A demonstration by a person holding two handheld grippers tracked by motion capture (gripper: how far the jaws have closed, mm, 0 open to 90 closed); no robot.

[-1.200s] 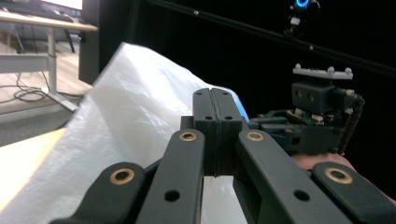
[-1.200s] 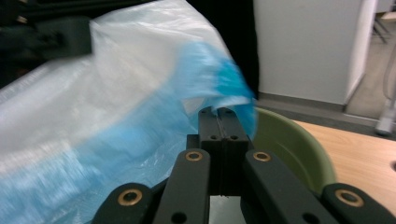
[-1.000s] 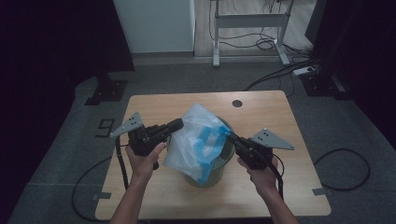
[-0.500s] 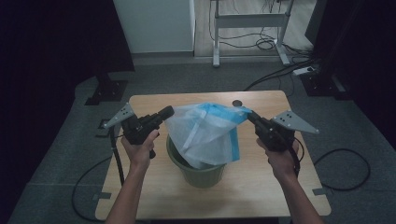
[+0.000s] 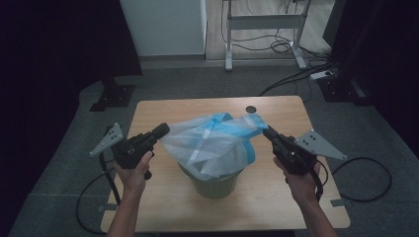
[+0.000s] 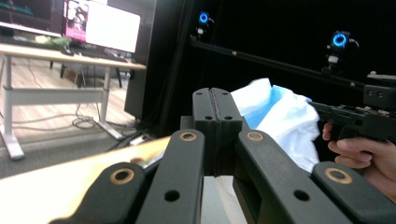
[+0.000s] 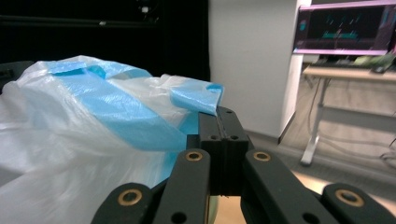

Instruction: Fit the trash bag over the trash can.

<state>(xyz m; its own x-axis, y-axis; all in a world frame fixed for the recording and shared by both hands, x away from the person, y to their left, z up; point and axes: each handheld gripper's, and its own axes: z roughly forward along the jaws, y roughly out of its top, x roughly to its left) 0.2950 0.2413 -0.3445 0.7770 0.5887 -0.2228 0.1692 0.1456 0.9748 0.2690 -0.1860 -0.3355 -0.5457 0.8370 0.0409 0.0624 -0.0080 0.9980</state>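
I have a white and blue plastic bag (image 5: 212, 143) stretched between the two tools, over the small green bin (image 5: 213, 183) that stands near the middle of the desk (image 5: 276, 111), a little toward my edge. The left hand-held gripper (image 5: 161, 131) has its jaws pressed together on the bag's left rim, and the right hand-held gripper (image 5: 267, 132) is clamped on the right rim, where a blue hem (image 7: 196, 99) folds over its jaw tips. The bag's lower part hangs into the bin.

I judge the step in hand to be spreading the bag's mouth so it can be drawn over the bin's rim. To do it well, I would keep both grips firm and pull the two sides apart evenly, so the mouth opens wider than the bin. From the high view the film looks slack and bunched in the middle, so I would take that slack out before lowering.

Then I would bring both hands down together, one on each side of the bin, keeping the mouth centred on it. If one side drops first, the bin may tip or slide toward a desk edge, since nothing steadies it. The film is thin, so a sharp tug could tear it at the jaws. I cannot tell how much of the rim each tool has caught, so I would pull gently.
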